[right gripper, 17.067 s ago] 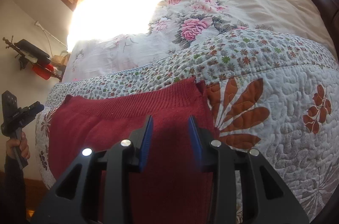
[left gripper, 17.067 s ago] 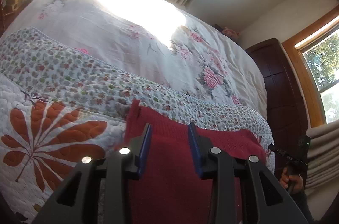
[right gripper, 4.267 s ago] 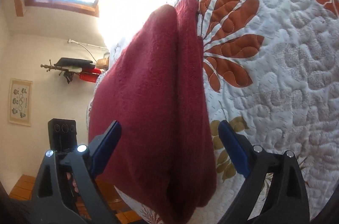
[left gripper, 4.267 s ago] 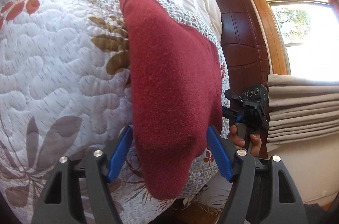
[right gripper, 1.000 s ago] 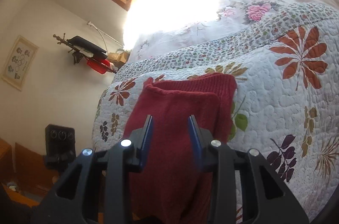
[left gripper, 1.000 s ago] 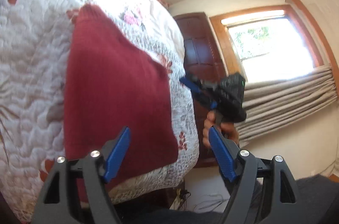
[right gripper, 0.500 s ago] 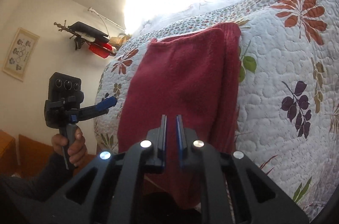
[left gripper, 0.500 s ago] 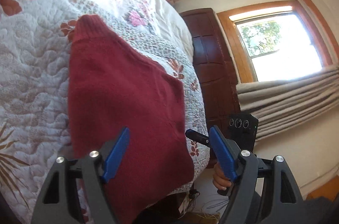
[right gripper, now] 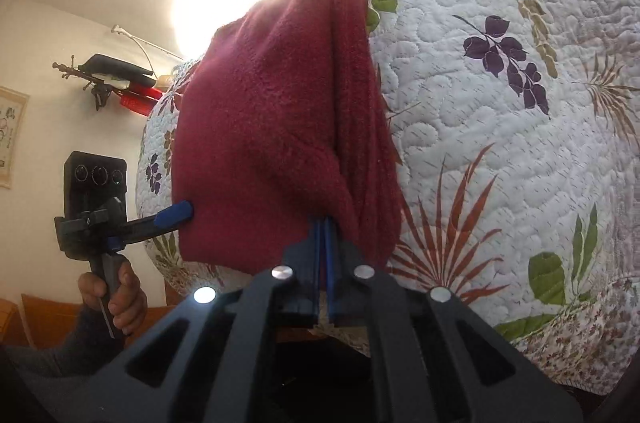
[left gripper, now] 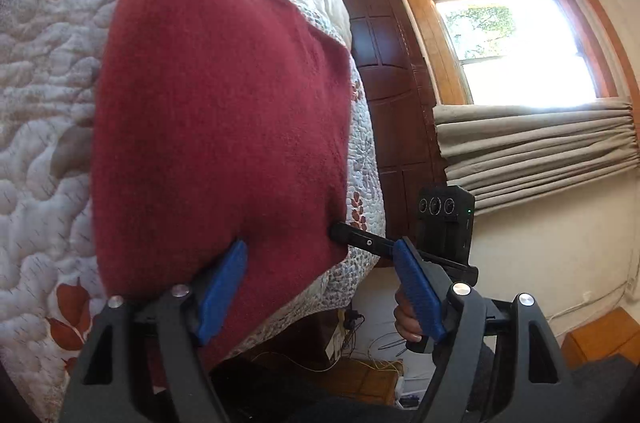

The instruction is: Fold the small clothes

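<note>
A dark red knitted garment point(left gripper: 220, 103) lies folded on the white leaf-patterned quilt point(left gripper: 40, 103), reaching the bed's near edge. My left gripper point(left gripper: 320, 287) is open at the garment's near end: one blue pad lies over the cloth, the other hangs off its side. In the right wrist view the garment point(right gripper: 260, 123) shows a top layer and a lower layer beside it. My right gripper point(right gripper: 324, 223) is shut on the near hem, where the cloth puckers toward its tips. The left gripper point(right gripper: 176, 217) touches the garment's opposite side edge, and the right gripper point(left gripper: 348, 238) meets the cloth's corner.
The quilt point(right gripper: 500, 143) drops off at the bed's near edge. A dark wooden wardrobe point(left gripper: 392, 103), a window point(left gripper: 512, 47) and curtains point(left gripper: 540, 151) stand beyond the bed. Cables point(left gripper: 380, 347) lie on the floor. A wall rack with a red item point(right gripper: 116, 79) hangs on the other side.
My right gripper went from open to shut and moved in onto the garment's near hem. My left gripper, still open, came closer to the garment's near end.
</note>
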`<state>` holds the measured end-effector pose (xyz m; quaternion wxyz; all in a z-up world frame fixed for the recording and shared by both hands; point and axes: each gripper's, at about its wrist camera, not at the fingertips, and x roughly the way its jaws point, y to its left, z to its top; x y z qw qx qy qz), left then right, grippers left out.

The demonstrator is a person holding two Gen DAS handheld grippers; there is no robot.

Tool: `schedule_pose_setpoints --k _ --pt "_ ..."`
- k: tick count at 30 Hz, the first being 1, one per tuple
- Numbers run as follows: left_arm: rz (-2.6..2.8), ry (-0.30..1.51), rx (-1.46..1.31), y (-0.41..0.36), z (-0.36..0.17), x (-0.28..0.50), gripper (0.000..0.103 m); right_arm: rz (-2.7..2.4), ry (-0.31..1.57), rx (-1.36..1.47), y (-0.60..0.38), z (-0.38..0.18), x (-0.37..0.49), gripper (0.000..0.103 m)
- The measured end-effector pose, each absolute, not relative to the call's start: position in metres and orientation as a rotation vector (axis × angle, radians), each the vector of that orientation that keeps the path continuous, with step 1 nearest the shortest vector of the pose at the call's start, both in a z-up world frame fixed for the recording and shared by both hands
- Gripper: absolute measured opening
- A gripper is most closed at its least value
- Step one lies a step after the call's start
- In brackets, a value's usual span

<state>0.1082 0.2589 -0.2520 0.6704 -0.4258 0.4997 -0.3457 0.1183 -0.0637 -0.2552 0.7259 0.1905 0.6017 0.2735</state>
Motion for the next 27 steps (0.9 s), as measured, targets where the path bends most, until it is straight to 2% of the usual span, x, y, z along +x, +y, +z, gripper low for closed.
schedule_pose_setpoints --k 2,5,8,10,12,14,15,18,24,27 --pt "-0.786 1.099 -0.961 0.268 -0.243 0.097 0.077 0.591 1.301 0.446 -0.066 -0.245 0.114 0.014" --pt "-0.746 1.082 -0.958 0.281 -0.237 0.082 0.079 0.576 1.261 0.47 -0.065 -0.233 0.114 0.023" --pt "-0.692 1.071 -0.955 0.289 -0.235 0.071 0.079 0.585 1.244 0.476 -0.06 -0.226 0.113 0.024" --pt "-0.649 1.071 -0.947 0.29 -0.234 0.065 0.08 0.591 1.24 0.454 -0.054 -0.222 0.11 0.03" --pt "-0.56 1.086 -0.908 0.29 -0.229 0.055 0.081 0.55 1.234 0.388 -0.045 -0.212 0.104 0.044" --pt "-0.447 1.085 -0.825 0.286 -0.214 0.044 0.093 0.47 1.199 0.284 -0.038 -0.193 0.095 0.085" --pt "-0.405 1.072 -0.777 0.283 -0.202 0.038 0.093 0.424 1.174 0.216 -0.033 -0.181 0.089 0.091" --pt "-0.281 0.986 -0.589 0.268 -0.155 0.014 0.099 0.335 1.121 0.032 -0.021 -0.153 0.066 0.098" --pt "-0.101 0.997 -0.408 0.238 -0.068 -0.03 0.099 0.251 1.037 -0.119 -0.028 -0.092 0.023 0.1" --pt "-0.105 0.972 -0.366 0.22 -0.031 -0.049 0.099 0.257 0.988 -0.094 -0.047 -0.065 0.001 0.1"
